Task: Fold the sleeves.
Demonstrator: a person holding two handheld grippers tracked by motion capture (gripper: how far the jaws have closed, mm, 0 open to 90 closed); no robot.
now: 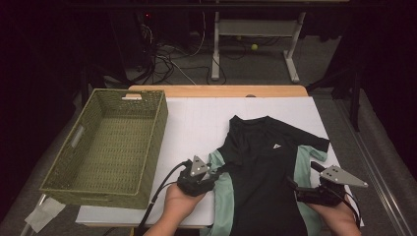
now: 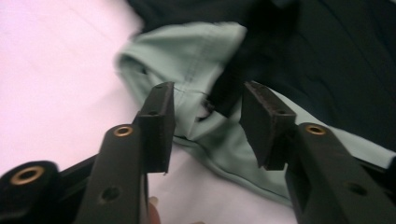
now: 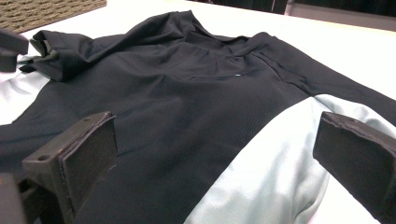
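Black shirt (image 1: 265,167) lies flat, mint side panels.

No words, brand names or numbers can be read anywhere. The one sign is a small white triangular emblem (image 1: 276,146) on the chest of the black T-shirt (image 1: 260,167), seen in the high view at about two o'clock from the shirt's middle; it is too small to tell whether any lettering goes with it. In the right gripper view the same spot shows as a tiny pale fleck (image 3: 238,74), unreadable.
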